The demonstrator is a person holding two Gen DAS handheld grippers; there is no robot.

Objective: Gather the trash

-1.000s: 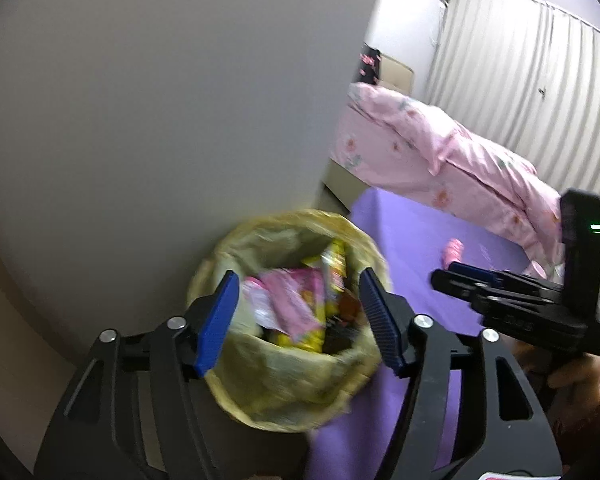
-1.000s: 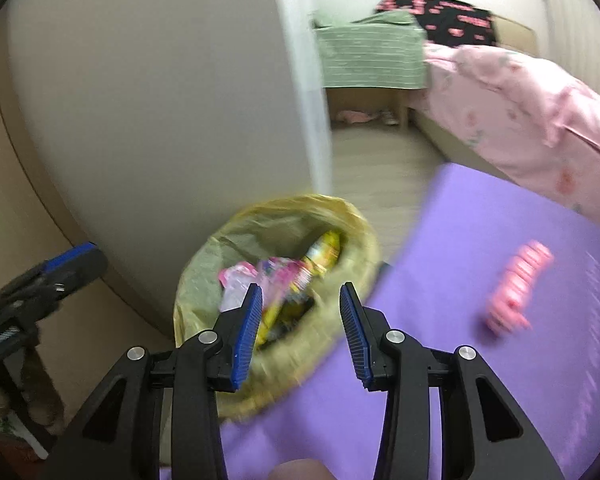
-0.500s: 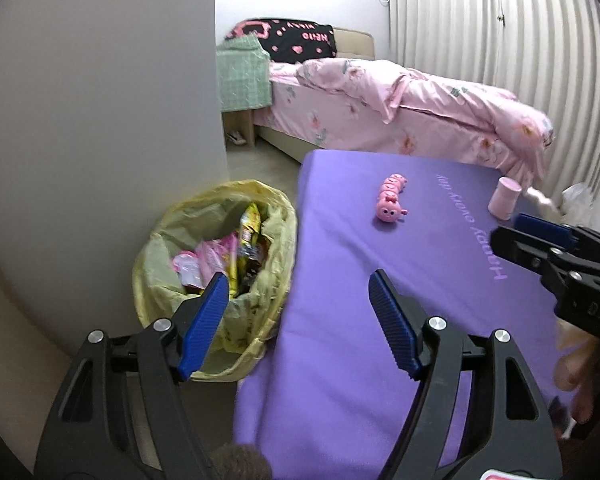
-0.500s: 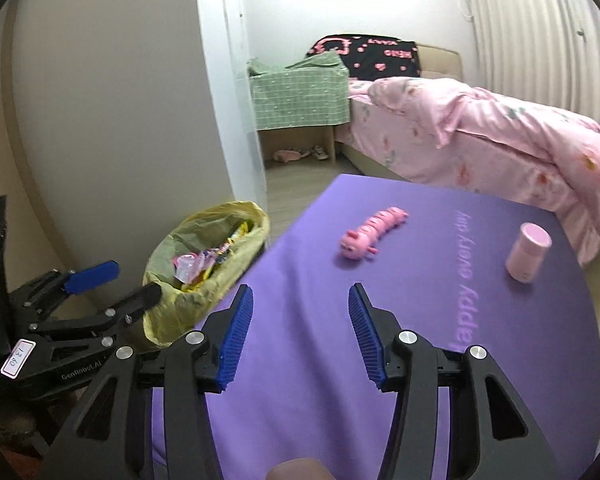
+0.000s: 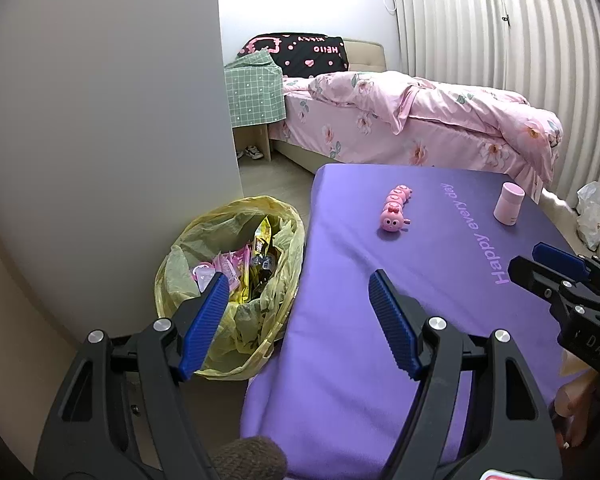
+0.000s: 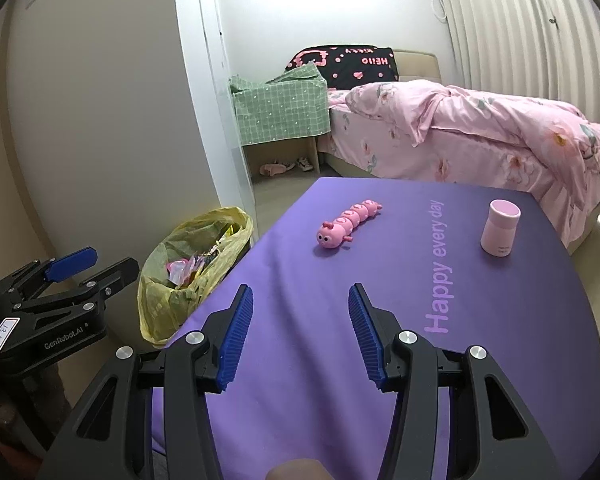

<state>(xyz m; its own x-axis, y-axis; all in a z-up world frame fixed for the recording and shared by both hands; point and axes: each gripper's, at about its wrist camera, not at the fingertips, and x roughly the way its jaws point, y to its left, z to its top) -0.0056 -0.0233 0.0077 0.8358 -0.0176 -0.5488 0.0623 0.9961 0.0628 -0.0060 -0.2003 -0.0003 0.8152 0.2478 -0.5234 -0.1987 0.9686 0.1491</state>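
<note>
A bin lined with a yellow bag stands on the floor left of the purple table; it also shows in the right wrist view. Several pink and yellow wrappers lie inside it. My left gripper is open and empty, above the table's left edge beside the bin. My right gripper is open and empty over the table's near part. It appears at the right edge of the left wrist view, and the left gripper appears at the left of the right wrist view.
A pink caterpillar toy and a pink cylinder container stand on the purple table. A pink bed and a green checked cloth lie behind. A grey wall is left of the bin.
Both grippers have pulled up and back from over the bin and turned right toward the table. The bin now sits further left and lower; the table, toy and container have come into view.
</note>
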